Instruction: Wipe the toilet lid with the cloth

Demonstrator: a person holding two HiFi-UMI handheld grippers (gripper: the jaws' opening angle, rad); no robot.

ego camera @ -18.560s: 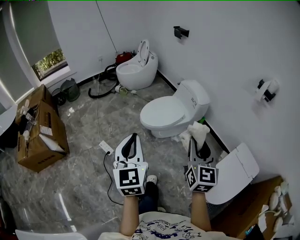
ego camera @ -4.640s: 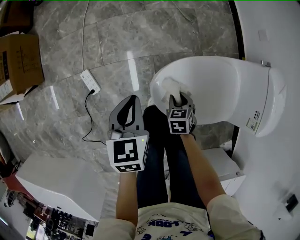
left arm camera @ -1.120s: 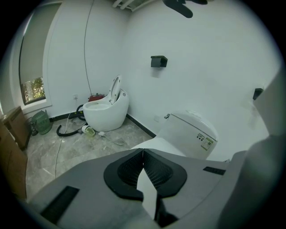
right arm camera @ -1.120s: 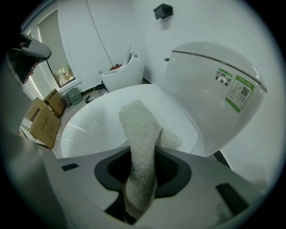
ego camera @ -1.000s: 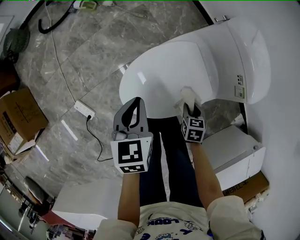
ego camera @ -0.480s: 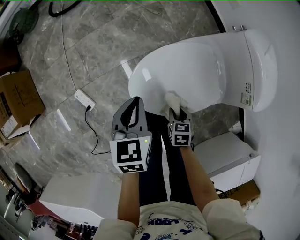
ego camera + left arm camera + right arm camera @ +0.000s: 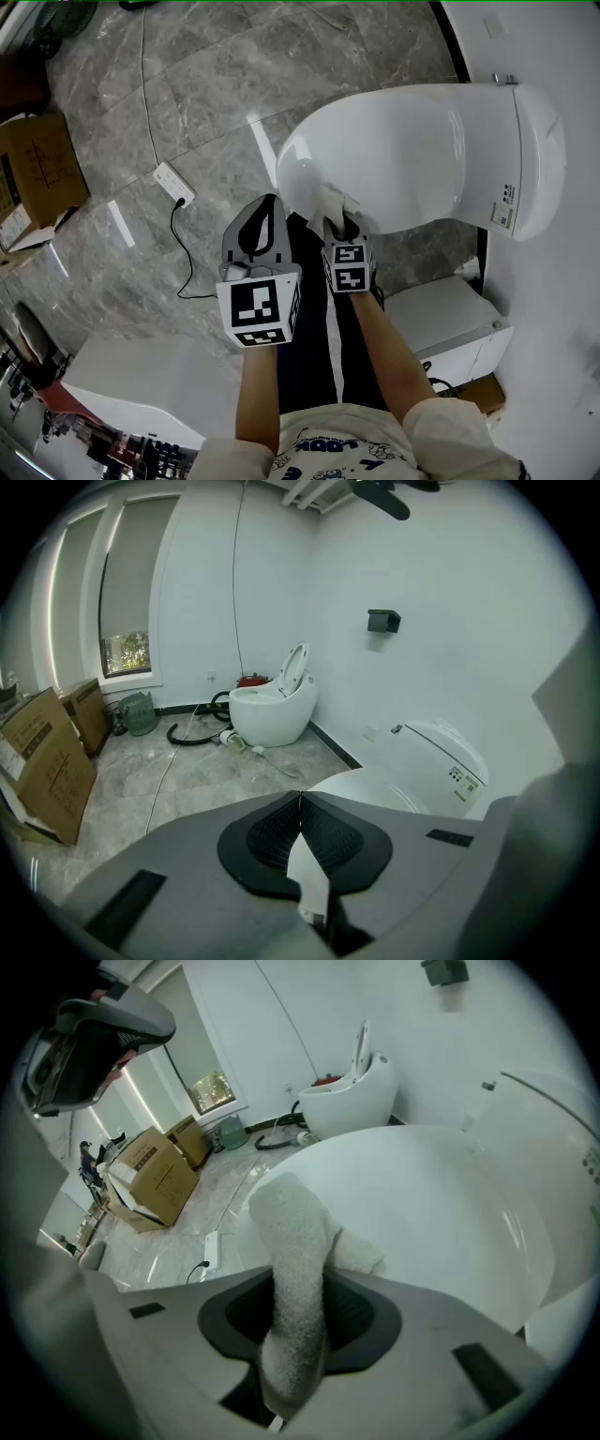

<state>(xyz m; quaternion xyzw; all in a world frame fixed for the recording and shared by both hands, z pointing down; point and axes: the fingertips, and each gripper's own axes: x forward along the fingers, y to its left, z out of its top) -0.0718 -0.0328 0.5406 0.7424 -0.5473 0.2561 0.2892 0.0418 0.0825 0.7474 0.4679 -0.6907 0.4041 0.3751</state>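
The white toilet has its lid (image 7: 403,150) (image 7: 450,1213) down. A white cloth (image 7: 333,202) (image 7: 295,1260) lies pressed on the lid's near front edge, pinched in my right gripper (image 7: 339,225) (image 7: 298,1335), which is shut on it. My left gripper (image 7: 265,220) (image 7: 300,803) hovers over the floor left of the toilet, jaws shut and holding nothing. In the left gripper view the lid (image 7: 361,785) shows just beyond the jaws.
A power strip (image 7: 174,184) with its cable lies on the grey marble floor. A cardboard box (image 7: 33,178) stands at the left. A white panel (image 7: 441,319) lies right of my legs. A second toilet (image 7: 272,705) and hose sit by the far wall.
My right gripper has dragged the cloth leftward along the lid's front edge over the last second. The left gripper has stayed shut beside the toilet.
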